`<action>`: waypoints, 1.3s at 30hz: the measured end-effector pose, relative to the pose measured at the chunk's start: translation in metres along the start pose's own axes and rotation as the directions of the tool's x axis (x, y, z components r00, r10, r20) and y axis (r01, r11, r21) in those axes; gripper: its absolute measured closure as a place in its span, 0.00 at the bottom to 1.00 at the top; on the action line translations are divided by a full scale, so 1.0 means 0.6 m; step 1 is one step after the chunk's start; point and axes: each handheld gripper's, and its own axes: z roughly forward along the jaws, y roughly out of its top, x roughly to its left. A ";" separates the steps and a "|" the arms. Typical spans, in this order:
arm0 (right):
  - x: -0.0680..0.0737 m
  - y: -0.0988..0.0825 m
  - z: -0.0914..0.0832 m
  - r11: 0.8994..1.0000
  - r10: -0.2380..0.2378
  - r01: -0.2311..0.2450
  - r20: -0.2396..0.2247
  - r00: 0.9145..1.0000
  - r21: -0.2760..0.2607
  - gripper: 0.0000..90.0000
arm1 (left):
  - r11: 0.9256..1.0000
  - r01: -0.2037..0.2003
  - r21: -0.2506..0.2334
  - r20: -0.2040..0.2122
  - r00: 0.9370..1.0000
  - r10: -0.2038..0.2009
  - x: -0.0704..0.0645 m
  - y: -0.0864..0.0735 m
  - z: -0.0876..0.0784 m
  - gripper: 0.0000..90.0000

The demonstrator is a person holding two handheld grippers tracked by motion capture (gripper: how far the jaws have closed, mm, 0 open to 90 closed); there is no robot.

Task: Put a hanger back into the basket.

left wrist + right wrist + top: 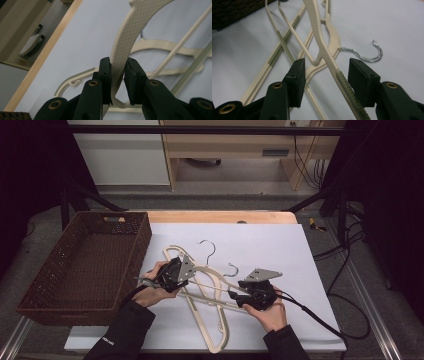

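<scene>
Two beige hangers (212,292) crossed on the white sheet (280,245), near its front edge and about midway along it. Left gripper (186,279) clamped on the textured shoulder of the upper hanger (125,47), pads pressed against both faces. Right gripper (235,295) with jaws apart, that hanger's ribbed arm (329,62) between the pads but untouched. Metal hooks (209,251) pointing toward the sheet's far edge. Brown woven basket (80,265) beside the sheet's left edge.

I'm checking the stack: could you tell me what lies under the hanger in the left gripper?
Under the gripped hanger lies a second hanger on the white sheet; the jaws hide its lower end.
</scene>
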 end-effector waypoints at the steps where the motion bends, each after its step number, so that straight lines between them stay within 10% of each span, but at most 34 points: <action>1: -0.001 0.002 -0.001 1.000 -0.008 0.008 -0.007 1.000 -0.012 0.47 | 1.000 0.002 -0.002 0.007 1.000 -0.002 -0.003 0.001 -0.002 0.85; 8: 0.000 0.036 0.015 0.995 -0.076 0.075 -0.022 0.997 -0.064 0.40 | 1.000 0.007 -0.007 0.039 0.999 -0.006 -0.014 0.009 -0.007 0.86; 20: -0.004 0.059 0.059 0.992 -0.123 0.120 -0.140 0.982 -0.028 0.78 | 0.996 0.085 -0.029 0.114 0.990 -0.081 -0.025 -0.006 -0.025 0.86; 24: -0.002 0.062 0.046 0.983 -0.185 0.183 -0.224 0.957 -0.032 0.85 | 0.994 0.099 -0.050 0.139 0.986 -0.091 -0.026 -0.010 -0.039 0.86; 31: 0.001 0.062 0.024 0.967 -0.252 0.247 -0.424 0.870 -0.068 0.96 | 0.994 0.078 -0.081 0.170 0.984 -0.063 -0.033 -0.008 -0.061 0.79; 39: 0.006 0.063 0.013 0.958 -0.282 0.272 -0.433 0.856 -0.086 0.96 | 0.986 0.093 -0.142 0.222 0.973 -0.059 -0.020 0.004 -0.076 0.66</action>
